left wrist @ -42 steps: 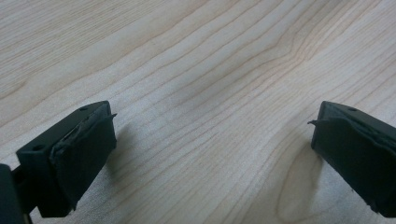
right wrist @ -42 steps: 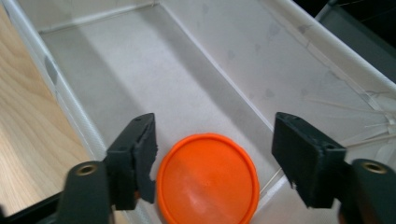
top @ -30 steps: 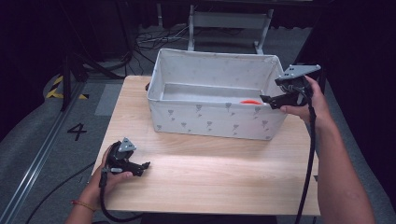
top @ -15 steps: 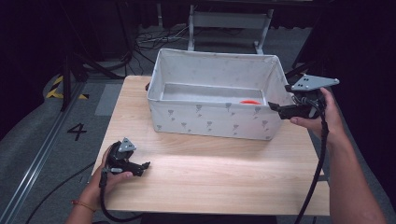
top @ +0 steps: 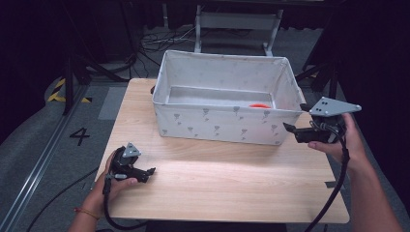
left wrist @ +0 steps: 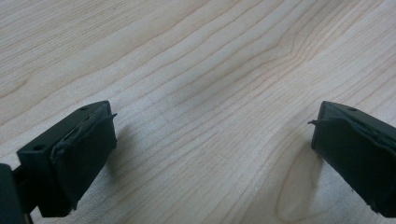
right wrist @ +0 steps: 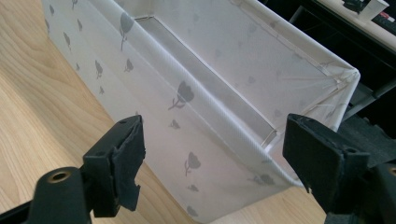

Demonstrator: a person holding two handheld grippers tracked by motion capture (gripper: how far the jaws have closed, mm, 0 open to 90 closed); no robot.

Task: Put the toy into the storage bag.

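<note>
Two hand-held grippers, left and right, gape beside fabric bin.

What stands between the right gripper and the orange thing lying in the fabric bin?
The bin's own wall. The right gripper is outside the white fabric bin, beside its near right corner, jaws open. The orange thing lies on the bin floor behind that wall, so the gripper would likely have to go over the rim.
</note>
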